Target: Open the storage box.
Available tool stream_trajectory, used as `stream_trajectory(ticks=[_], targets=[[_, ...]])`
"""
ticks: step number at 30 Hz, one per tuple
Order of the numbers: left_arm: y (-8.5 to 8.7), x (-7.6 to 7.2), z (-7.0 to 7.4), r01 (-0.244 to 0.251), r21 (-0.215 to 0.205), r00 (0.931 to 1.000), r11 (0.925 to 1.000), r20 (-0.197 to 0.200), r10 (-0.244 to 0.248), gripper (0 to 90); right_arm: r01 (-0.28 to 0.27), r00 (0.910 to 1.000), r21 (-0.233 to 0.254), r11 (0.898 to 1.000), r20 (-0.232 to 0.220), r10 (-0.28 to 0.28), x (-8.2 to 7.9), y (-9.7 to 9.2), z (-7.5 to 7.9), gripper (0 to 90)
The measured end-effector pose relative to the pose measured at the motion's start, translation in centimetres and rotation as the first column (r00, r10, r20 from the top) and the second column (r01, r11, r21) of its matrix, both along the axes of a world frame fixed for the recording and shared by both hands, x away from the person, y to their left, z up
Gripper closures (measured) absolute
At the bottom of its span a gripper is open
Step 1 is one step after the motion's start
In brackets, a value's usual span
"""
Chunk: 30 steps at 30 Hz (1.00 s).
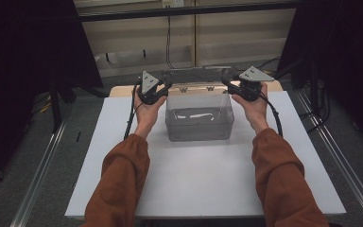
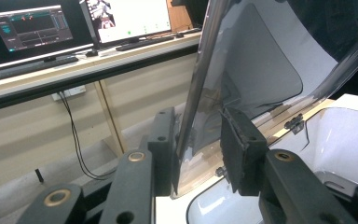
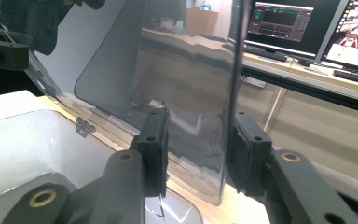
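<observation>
A clear plastic bin (image 1: 198, 124) stands on the white table (image 1: 194, 184), its hinged lid (image 1: 196, 75) raised at the back. My left gripper (image 1: 166, 84) is at the lid's left end and my right gripper (image 1: 227, 79) at its right end. In the left gripper view the lid (image 2: 261, 60) runs upright between the jaws of the left gripper (image 2: 198, 149), which is shut on its edge. Seen from the right gripper view, the lid (image 3: 177, 70) passes between the pads of the right gripper (image 3: 198, 149), and both pads touch it. Something pale lies on the bin's floor.
Behind the table stands a desk (image 2: 74, 70) with monitors (image 2: 32, 28) and a keyboard. Metal rails (image 1: 42, 175) run along both sides of the table. The bin's hinge (image 2: 294, 123) sits at its back rim. A person's orange sleeves (image 1: 123, 184) come in from the front.
</observation>
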<state>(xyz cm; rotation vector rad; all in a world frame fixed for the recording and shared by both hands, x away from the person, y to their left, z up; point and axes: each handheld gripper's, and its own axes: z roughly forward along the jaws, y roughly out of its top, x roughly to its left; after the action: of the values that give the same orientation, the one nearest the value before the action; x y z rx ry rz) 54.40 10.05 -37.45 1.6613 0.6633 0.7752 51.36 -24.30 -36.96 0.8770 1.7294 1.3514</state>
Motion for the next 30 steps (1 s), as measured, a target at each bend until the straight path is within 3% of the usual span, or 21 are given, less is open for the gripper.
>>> stream_trajectory(ticks=[10, 20, 30], targets=[[0.0, 0.4, -0.5, -0.009, 0.009, 0.9999, 0.9999, -0.011, 0.009, 66.5, 0.012, 0.9994, -0.024, 1.0, -0.031, -0.013, 0.8, -0.4, -1.1, 66.2], [-0.2, 0.8, -0.6, -0.016, 0.01, 0.9998, 0.9998, -0.011, 0.016, 66.9, 0.024, 0.9988, 0.004, 1.0, -0.044, -0.024, 1.5, -0.4, -1.6, 65.9], [-0.5, 1.3, -1.2, -0.027, 0.011, 0.9992, 0.9996, -0.028, 0.027, 64.0, 0.017, 0.9988, -0.006, 1.0, -0.046, -0.017, 1.7, -0.4, -1.7, 67.7]])
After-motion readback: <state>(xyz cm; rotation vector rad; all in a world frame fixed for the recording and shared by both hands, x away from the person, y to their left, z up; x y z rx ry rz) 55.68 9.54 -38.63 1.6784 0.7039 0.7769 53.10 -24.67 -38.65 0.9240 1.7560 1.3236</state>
